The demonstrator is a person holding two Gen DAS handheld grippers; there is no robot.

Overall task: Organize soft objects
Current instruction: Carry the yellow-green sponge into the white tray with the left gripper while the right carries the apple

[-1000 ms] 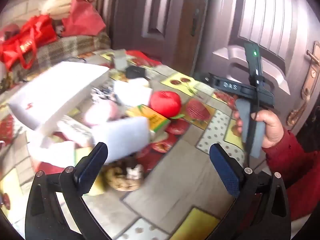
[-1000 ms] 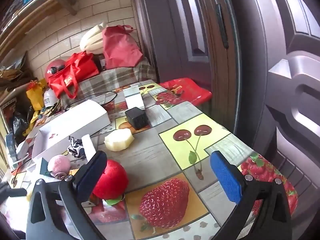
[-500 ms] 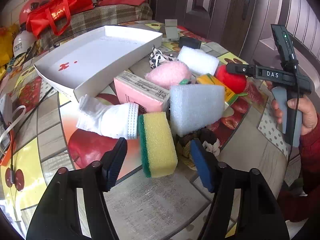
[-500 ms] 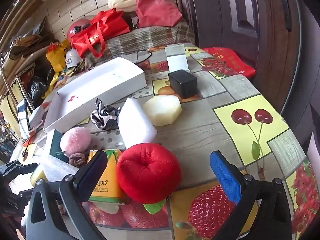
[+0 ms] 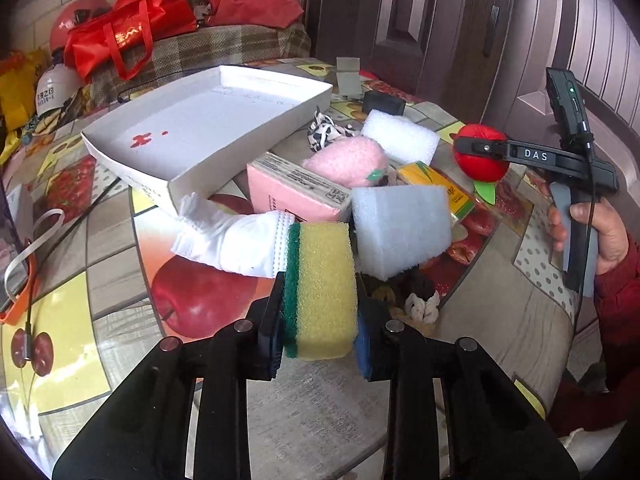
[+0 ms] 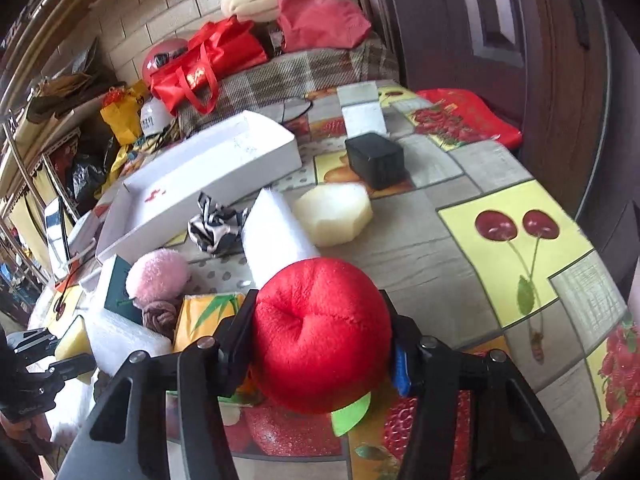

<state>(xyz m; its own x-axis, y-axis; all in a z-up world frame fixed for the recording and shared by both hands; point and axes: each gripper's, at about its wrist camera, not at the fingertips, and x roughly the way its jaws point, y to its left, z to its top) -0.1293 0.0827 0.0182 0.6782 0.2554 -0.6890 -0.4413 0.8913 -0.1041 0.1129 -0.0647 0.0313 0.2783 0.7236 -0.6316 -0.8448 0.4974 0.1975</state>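
Note:
My left gripper (image 5: 320,336) is shut on a yellow sponge with a green scouring side (image 5: 320,288) on the table. My right gripper (image 6: 320,344) is shut on a red plush apple (image 6: 320,332), which also shows in the left wrist view (image 5: 482,152). A white open box (image 5: 200,128) lies at the back left, and shows in the right wrist view (image 6: 208,176). Around it lie a white sock (image 5: 232,240), a white foam block (image 5: 400,228), a second foam block (image 5: 400,136), a pink plush strawberry (image 5: 348,160) and a zebra-print cloth (image 6: 214,228).
A pink carton (image 5: 296,192), a yellow tissue pack (image 5: 436,184), a black box (image 6: 374,160) and a cream wax block (image 6: 334,212) are on the fruit-print table (image 6: 500,240). Red bags (image 5: 124,36) sit on a bench behind. Dark doors stand to the right.
Both grippers moved forward and closed: the left onto the yellow sponge, the right onto the red plush apple.

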